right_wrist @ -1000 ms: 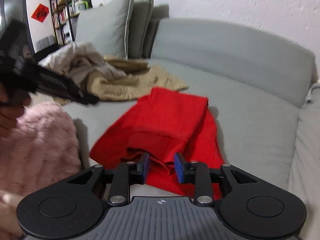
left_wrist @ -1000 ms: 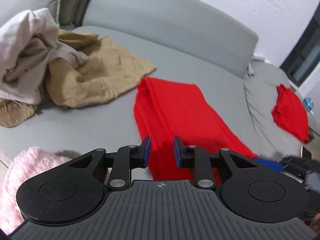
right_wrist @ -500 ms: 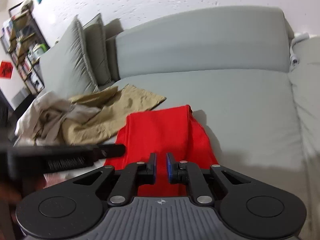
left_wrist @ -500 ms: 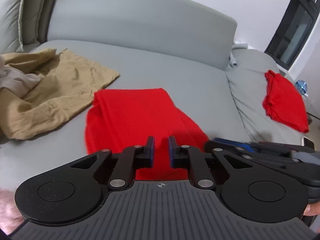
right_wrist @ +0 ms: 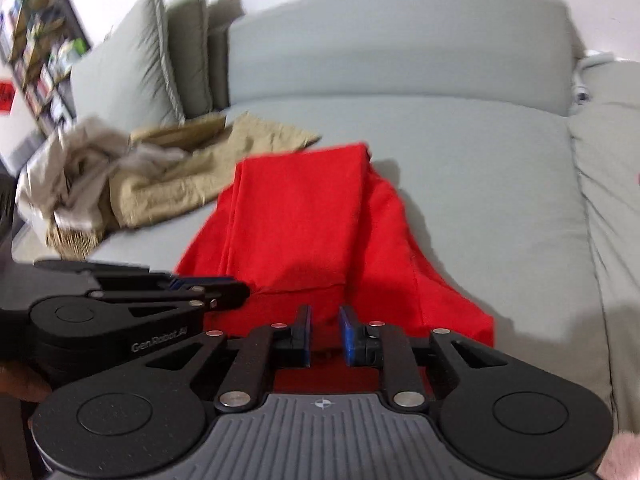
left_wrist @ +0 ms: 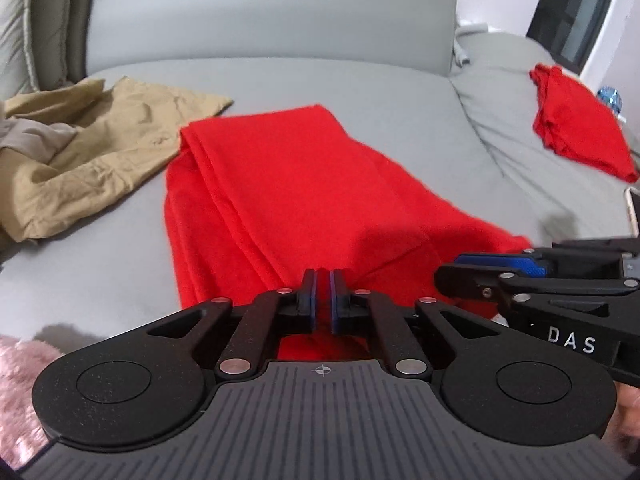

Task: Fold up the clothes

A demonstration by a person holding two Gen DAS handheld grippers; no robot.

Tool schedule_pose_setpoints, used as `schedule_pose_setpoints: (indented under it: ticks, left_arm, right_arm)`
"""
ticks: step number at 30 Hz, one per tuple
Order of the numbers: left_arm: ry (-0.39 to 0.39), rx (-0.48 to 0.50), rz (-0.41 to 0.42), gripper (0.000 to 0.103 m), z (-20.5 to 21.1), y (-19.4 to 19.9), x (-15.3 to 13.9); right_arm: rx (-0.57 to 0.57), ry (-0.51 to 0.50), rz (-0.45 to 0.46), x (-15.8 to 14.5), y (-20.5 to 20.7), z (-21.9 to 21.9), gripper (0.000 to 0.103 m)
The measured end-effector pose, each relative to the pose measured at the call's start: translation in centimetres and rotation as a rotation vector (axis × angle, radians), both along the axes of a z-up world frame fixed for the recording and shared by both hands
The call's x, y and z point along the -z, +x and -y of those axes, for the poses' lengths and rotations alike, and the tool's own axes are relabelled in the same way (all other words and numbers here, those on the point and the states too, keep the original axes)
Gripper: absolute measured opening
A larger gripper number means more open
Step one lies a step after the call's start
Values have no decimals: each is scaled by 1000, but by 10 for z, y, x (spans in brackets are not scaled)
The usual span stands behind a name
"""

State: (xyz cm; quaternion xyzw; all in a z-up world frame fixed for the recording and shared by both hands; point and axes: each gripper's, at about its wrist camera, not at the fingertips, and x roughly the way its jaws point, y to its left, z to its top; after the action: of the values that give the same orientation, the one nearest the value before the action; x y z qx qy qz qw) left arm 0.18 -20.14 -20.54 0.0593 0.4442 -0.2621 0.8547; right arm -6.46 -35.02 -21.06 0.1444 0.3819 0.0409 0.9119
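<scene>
A red garment [left_wrist: 300,184], folded lengthwise, lies flat on the grey sofa seat [left_wrist: 360,88], its near hem toward me. My left gripper [left_wrist: 323,300] hovers at that hem. Its jaws are opening with only a narrow slit between the blue pads, and no cloth is pinched in it. My right gripper [right_wrist: 324,332] stands over the same hem of the red garment [right_wrist: 304,216]. Its jaws are opening too, with red cloth showing below the gap and not pressed. Each gripper shows in the other's view: the right gripper [left_wrist: 452,276] beside the left one, the left gripper [right_wrist: 228,290] to the left.
A crumpled tan garment [left_wrist: 100,140] and a pale cloth pile [right_wrist: 68,168] lie left of the red one, below grey cushions [right_wrist: 132,64]. A second folded red garment [left_wrist: 580,132], a phone [left_wrist: 632,212] and a bottle [left_wrist: 610,98] are at the right. Pink fluffy fabric [left_wrist: 16,392] lies near left.
Both grippers have sunk toward the red garment's near hem and rolled. Their jaws stand narrower than a second ago. The right gripper has come in close beside the left one.
</scene>
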Motion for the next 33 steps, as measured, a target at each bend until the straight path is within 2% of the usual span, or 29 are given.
schedule_pose_setpoints:
  ticks: [2, 4, 7, 11, 16, 20, 22, 29, 33]
  left_arm:
    - [-49, -51, -42, 20, -6, -2, -10]
    - [-57, -68, -50, 20, -4, -1, -15]
    - [-22, -49, -33, 20, 4, 1, -19]
    - [20, -38, -13, 27, 10, 3, -26]
    - [73, -37, -35, 34, 5, 2, -27]
    - [95, -45, -55, 35, -2, 1, -24]
    - [95, -56, -72, 35, -4, 3, -21]
    - [66, -59, -112, 35, -10, 9, -20]
    - [36, -57, -131, 35, -16, 9, -23]
  right_arm:
    - [24, 4, 30, -7, -7, 1, 19]
    - [42, 3, 38, -9, -11, 1, 19]
    - [56, 2, 30, -9, -13, 0, 20]
    - [62, 16, 4, -7, -13, 1, 20]
    - [72, 36, -2, -6, -13, 7, 20]
    - [101, 63, -18, -4, -18, 14, 24]
    - [111, 72, -23, -4, -19, 17, 28]
    - [163, 87, -53, -4, -23, 25, 30]
    - [129, 71, -74, -5, -18, 19, 30]
